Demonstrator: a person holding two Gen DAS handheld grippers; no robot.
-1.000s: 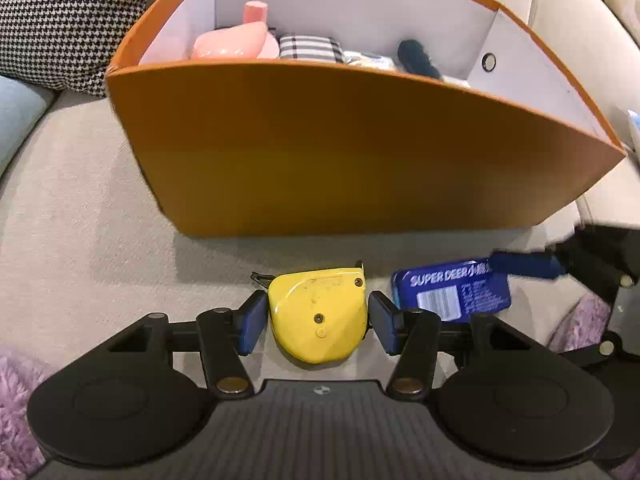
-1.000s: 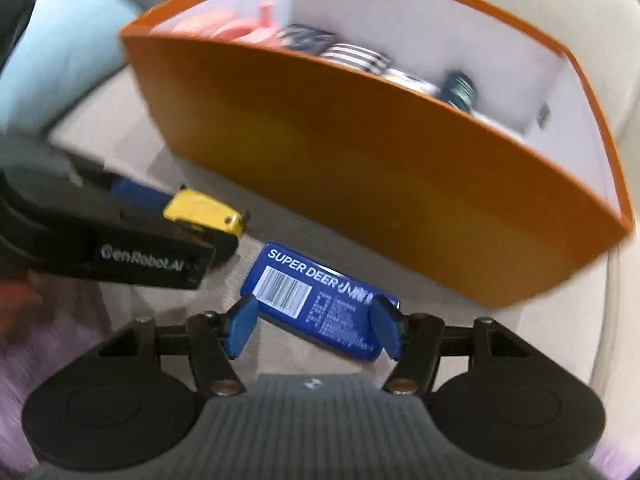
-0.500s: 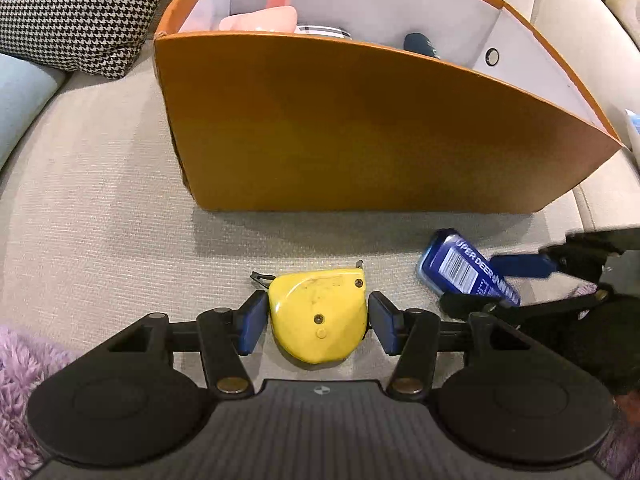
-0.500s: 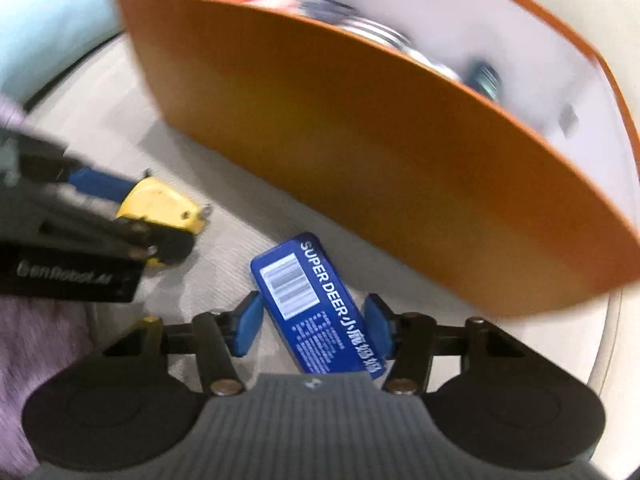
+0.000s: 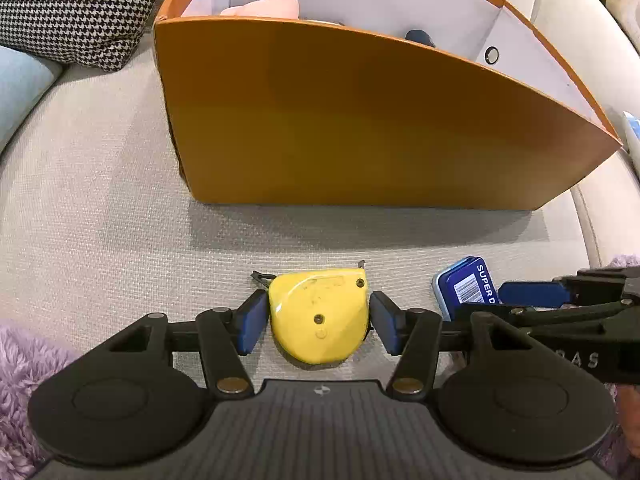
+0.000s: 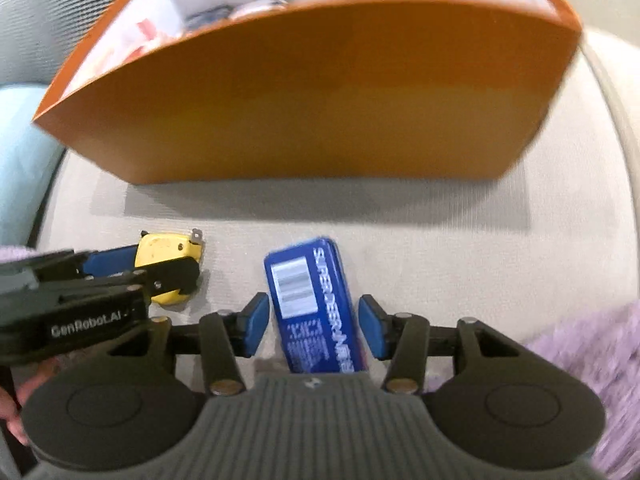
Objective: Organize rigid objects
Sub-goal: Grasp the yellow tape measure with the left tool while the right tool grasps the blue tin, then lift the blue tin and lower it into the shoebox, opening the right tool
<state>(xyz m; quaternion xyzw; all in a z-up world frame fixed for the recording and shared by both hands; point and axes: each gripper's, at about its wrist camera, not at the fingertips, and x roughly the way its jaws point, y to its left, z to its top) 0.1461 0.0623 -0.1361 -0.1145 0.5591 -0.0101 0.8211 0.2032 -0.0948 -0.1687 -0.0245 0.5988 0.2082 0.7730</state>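
Tape measure [image 5: 318, 316] on sofa cushion [image 5: 100, 200] sits between left gripper [image 5: 318, 322] pads, touching or nearly; blue tin [image 6: 314, 308] lies lengthwise inside right gripper [image 6: 314, 326], gaps both sides, orange box [image 5: 360, 120] ahead

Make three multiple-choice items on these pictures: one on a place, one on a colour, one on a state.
1. Where is the tape measure? A on a plate; B between the left tool's fingers; C on a shelf.
2. What colour is the tin? A red; B green; C blue.
3. How is the right tool? A open; B shut on the tin; C out of view.
Key: B, its pads touch both sides; C, its lid is blue; A, gaps show beside the tin.
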